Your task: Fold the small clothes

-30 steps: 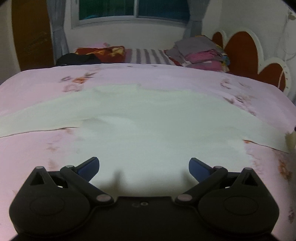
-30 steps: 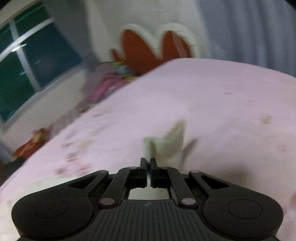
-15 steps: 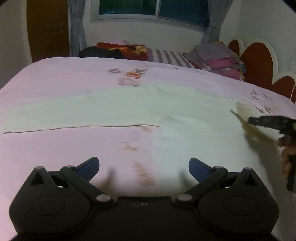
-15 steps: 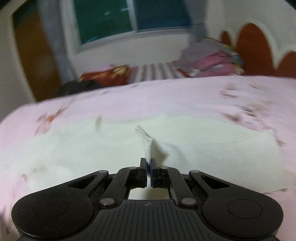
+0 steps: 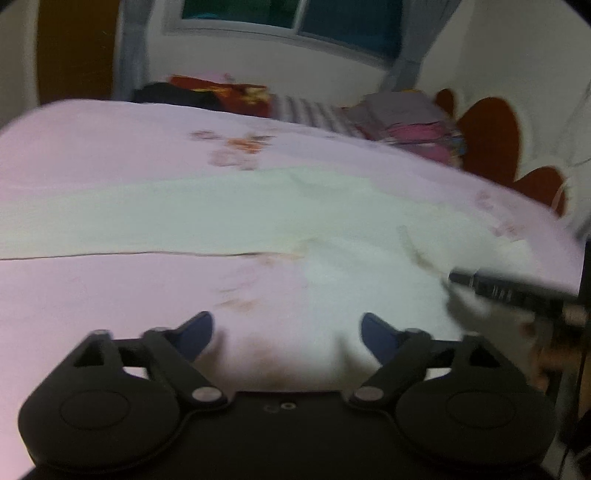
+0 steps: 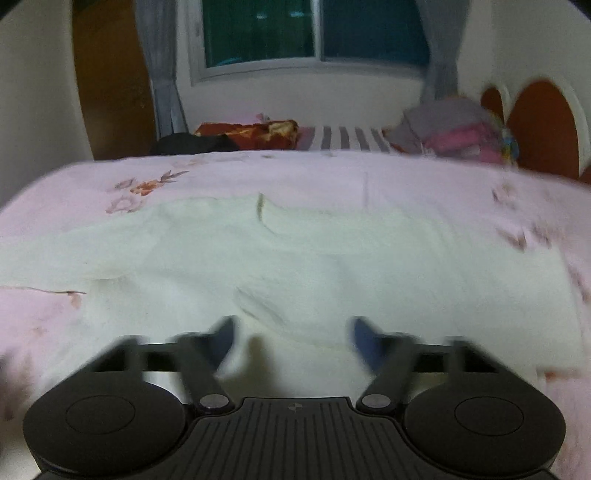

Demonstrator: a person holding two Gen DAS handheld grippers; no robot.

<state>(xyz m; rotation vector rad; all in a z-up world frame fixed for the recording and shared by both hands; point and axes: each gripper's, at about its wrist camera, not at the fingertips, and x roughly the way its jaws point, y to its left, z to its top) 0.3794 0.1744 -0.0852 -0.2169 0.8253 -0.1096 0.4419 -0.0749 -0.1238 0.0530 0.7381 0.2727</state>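
A pale white shirt (image 6: pixel 295 266) lies spread out flat on a pink bed cover (image 6: pixel 258 173) with small flowers printed on it. In the left wrist view one long sleeve (image 5: pixel 110 221) of the shirt stretches off to the left across the cover. The right gripper (image 6: pixel 291 336) hangs low over the near part of the shirt. Its jaws have just been opening, and they stand apart with nothing between them, only the cloth lying flat below. Its fingers look smeared in the picture. The left gripper (image 5: pixel 286 330) hangs over the spot where the shirt's edge meets the pink cover. Its jaws have just been closing a little, but they are far apart and hold nothing. In the left wrist view the right gripper shows as a dark bar (image 5: pixel 517 291) at the right side, close above the shirt, with part of a hand (image 5: pixel 554 354) behind it. At the far end of the bed sit a pile of folded clothes (image 6: pixel 454 129), a striped pillow (image 6: pixel 343 138) and a red cushion (image 6: pixel 247 133). Behind them are a window (image 6: pixel 314 33) with grey curtains (image 6: pixel 162 81) and a red and white headboard (image 6: pixel 543 125).
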